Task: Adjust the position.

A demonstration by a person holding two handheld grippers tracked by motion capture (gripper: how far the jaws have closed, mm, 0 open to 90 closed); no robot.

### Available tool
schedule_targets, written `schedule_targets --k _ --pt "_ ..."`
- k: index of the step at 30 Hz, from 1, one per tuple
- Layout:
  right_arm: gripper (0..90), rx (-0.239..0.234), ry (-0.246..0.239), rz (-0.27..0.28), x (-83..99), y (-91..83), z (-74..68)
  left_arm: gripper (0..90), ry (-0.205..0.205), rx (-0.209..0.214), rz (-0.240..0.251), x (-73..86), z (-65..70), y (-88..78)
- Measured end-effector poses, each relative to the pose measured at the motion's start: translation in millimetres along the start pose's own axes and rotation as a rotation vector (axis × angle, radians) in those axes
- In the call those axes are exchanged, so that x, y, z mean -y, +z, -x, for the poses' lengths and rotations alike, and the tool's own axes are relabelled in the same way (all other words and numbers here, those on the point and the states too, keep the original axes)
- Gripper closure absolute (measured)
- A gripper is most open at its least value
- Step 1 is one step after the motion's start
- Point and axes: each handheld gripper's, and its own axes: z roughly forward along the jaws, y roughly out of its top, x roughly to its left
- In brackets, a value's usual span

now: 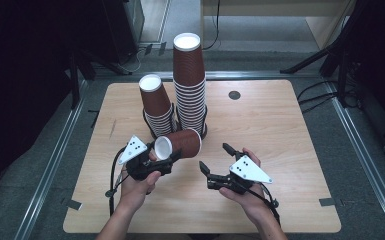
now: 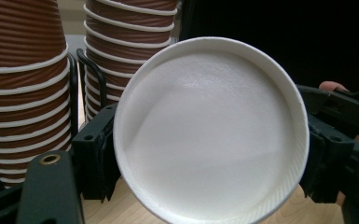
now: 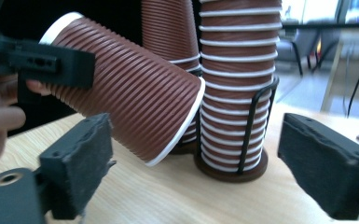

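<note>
My left gripper [image 1: 165, 153] is shut on a brown ribbed paper cup [image 1: 180, 143] and holds it on its side just above the table. The cup's white base [image 2: 210, 135] faces the left gripper's camera, with a black jaw pressed against each side of it. In the right gripper view the cup [image 3: 130, 93] slants down to the right, with its open rim lowest. My right gripper [image 1: 214, 156] is open, a short way to the right of the cup. Nothing is between its jaws [image 3: 196, 158], which point toward the cup and the stacks.
Two stacks of upside-down brown cups stand in black wire holders at the table's middle back: a tall one [image 1: 189, 85] and a shorter tilted one [image 1: 156, 105]. A dark round plug [image 1: 234, 95] sits in the wooden table [image 1: 290, 140]. Dark floor and equipment surround the table.
</note>
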Motion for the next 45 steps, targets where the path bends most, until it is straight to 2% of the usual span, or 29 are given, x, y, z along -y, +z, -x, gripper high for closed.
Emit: schedule_targets --k 2,4,7,9,10,11,13,14,18,19,22,25,26,31,34,37,40,45 --pt "13.8 0.03 0.062 -0.03 -2.1 -0.8 0.2 21.8 0.0 -0.004 -0.003 1.1 -0.1 1.0" --pt "15.0 0.061 0.123 -0.039 -3.2 -0.8 0.6 21.8 -0.004 -0.007 -0.005 2.4 -0.1 2.8" --pt "15.4 0.081 0.246 -0.048 -6.3 -2.1 -1.0 21.8 0.002 -0.008 -0.008 3.9 1.3 4.2" --pt "11.9 0.1 0.329 -0.053 -5.8 -2.2 -3.1 21.8 0.007 -0.011 -0.008 4.5 2.6 4.4" --pt "10.1 0.132 0.374 -0.06 -4.3 -1.1 -4.6 21.8 0.007 -0.011 -0.007 4.6 2.9 4.3" --pt "7.9 0.139 0.401 -0.059 -3.2 -0.4 -5.5 21.8 0.009 -0.012 -0.006 4.6 3.1 4.1" --pt "4.5 0.148 0.497 -0.058 -0.6 1.6 -7.7 21.8 0.01 -0.014 -0.001 4.8 3.2 3.8" --pt "2.8 0.145 0.563 -0.055 0.6 2.2 -8.7 21.8 0.01 -0.015 -0.001 4.8 2.8 3.8" --pt "0.0 0.106 0.761 -0.03 3.8 5.2 -9.7 21.8 0.002 -0.018 0.007 5.6 1.6 4.3" --pt "0.0 0.102 0.834 -0.023 4.3 5.8 -9.2 21.8 0.001 -0.019 0.009 5.8 1.6 4.4" --pt "0.0 0.083 0.974 -0.015 6.4 8.4 -7.4 21.8 0.005 -0.018 0.014 6.4 1.8 4.2" --pt "0.0 0.076 1.136 -0.021 8.6 10.8 -6.4 21.8 0.01 -0.017 0.022 7.3 2.8 4.5" --pt "0.0 0.076 1.175 -0.022 8.8 11.4 -7.1 21.8 0.011 -0.017 0.022 7.5 3.1 4.7" --pt "0.0 0.052 1.341 -0.035 7.9 17.2 -13.3 21.8 0.018 -0.013 0.02 8.9 5.7 6.3" --pt "0.0 0.028 1.415 -0.033 7.7 22.1 -16.2 21.8 0.024 -0.014 0.02 9.3 7.5 6.5" --pt "0.0 0.005 1.47 -0.031 7.9 27.1 -19.5 21.8 0.031 -0.012 0.02 10.3 9.4 7.3" --pt "0.0 0.011 1.509 -0.026 8.3 29.9 -21.8 21.8 0.032 -0.011 0.017 11.6 10.9 8.6" --pt "0.0 0.025 1.542 -0.041 10.4 35.0 -23.4 21.8 0.045 -0.01 0.015 12.9 14.4 10.0"
